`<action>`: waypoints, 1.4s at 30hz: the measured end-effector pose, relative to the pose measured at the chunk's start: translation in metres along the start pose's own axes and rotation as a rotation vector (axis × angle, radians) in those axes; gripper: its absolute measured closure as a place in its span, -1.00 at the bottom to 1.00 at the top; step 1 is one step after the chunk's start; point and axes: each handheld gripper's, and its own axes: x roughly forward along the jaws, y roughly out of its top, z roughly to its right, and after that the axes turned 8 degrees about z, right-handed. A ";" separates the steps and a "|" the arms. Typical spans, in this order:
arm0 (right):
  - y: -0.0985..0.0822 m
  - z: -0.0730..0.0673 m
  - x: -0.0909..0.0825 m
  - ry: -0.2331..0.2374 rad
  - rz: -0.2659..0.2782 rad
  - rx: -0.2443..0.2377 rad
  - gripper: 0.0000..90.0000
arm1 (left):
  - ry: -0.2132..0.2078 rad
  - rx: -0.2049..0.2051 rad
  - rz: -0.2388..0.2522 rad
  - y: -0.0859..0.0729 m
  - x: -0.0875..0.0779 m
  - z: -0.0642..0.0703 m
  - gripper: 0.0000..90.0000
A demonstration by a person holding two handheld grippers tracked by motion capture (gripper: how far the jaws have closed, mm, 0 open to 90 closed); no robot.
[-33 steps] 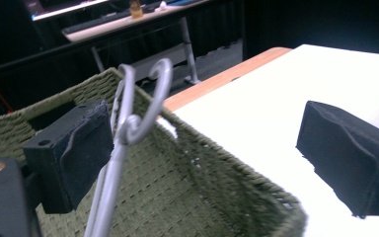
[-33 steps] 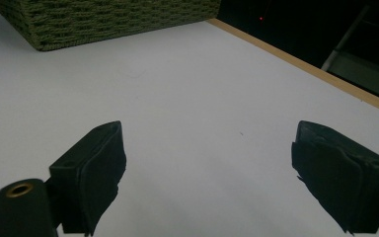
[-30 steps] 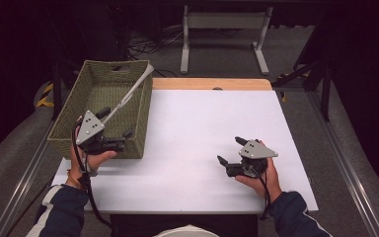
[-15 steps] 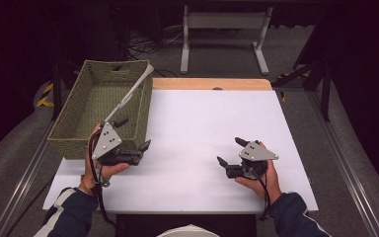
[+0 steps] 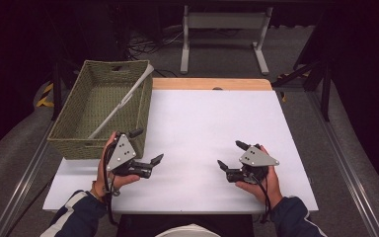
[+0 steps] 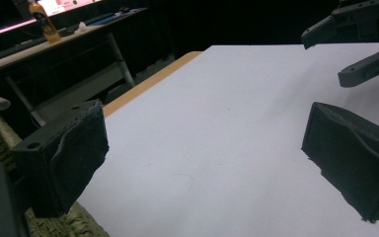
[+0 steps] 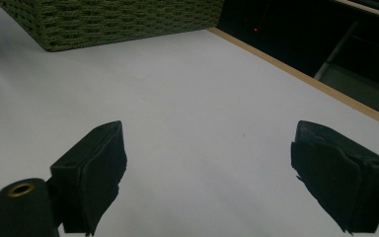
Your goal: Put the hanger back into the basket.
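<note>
My left gripper [image 5: 147, 145] is held just off the front right corner of a green woven basket [image 5: 69, 144], jaws wide apart and pointing right, nothing between them. In the left gripper view the left gripper [image 6: 207, 163] frames bare white table, with the basket [image 6: 61, 227] at its lower left. A long white stick [image 5: 123, 101] leans diagonally in the basket, its top end over the far right corner. My right gripper [image 5: 230, 154] rests near the table's front right, open and empty, pointing left. The right gripper [image 7: 212, 173] looks across the table toward the basket [image 7: 113, 19].
The white table top [image 5: 202, 118] has a wooden strip [image 5: 212, 84] along its far edge. A metal stand [image 5: 222, 34] and cables lie on the floor beyond. Farther off in the left gripper view, the right gripper [image 6: 355, 29] shows at the upper right.
My left gripper has moved from the basket's front corner rightward and nearer, onto the table, and turned to point right. The right gripper has barely shifted.
</note>
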 end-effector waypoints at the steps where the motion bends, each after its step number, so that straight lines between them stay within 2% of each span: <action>1: -0.001 -0.001 -0.001 0.000 0.002 0.000 -0.69 | 0.000 0.000 0.000 0.000 0.000 0.000 -0.90; 2: -0.001 -0.001 -0.001 -0.001 0.001 -0.002 -0.69 | -0.005 -0.015 -0.001 -0.004 0.000 0.002 -0.90; 9: -0.002 -0.003 -0.003 -0.007 0.007 -0.007 -0.69 | -0.022 -0.023 -0.042 -0.018 -0.004 0.005 -0.90; 12: -0.003 -0.003 -0.005 -0.011 0.006 -0.009 -0.69 | -0.014 -0.042 -0.057 -0.024 -0.008 0.004 -0.90; 16: -0.003 -0.003 -0.008 -0.014 0.011 -0.007 -0.69 | -0.006 -0.044 -0.080 -0.033 -0.013 0.002 -0.91; 20: -0.004 -0.003 -0.010 -0.022 0.016 -0.007 -0.70 | 0.017 -0.070 -0.097 -0.041 -0.018 0.001 -0.91; 21: -0.004 -0.003 -0.010 -0.023 0.016 -0.006 -0.70 | 0.025 -0.059 -0.101 -0.043 -0.020 0.000 -0.91; 24: -0.004 -0.001 -0.011 -0.027 0.021 0.008 -0.70 | 0.027 -0.081 -0.119 -0.049 -0.026 -0.001 -0.91; 27: -0.004 -0.002 -0.011 -0.028 0.020 0.004 -0.71 | 0.032 -0.076 -0.130 -0.052 -0.031 -0.001 -0.91; 31: -0.004 -0.002 -0.010 -0.026 0.021 0.001 -0.71 | 0.048 -0.103 -0.136 -0.057 -0.040 -0.004 -0.91; 32: -0.004 -0.002 -0.010 -0.027 0.021 -0.001 -0.71 | 0.052 -0.098 -0.138 -0.057 -0.041 -0.005 -0.91; 42: -0.005 -0.001 -0.011 -0.023 0.023 0.008 -0.71 | 0.070 -0.109 -0.134 -0.058 -0.041 -0.005 -0.91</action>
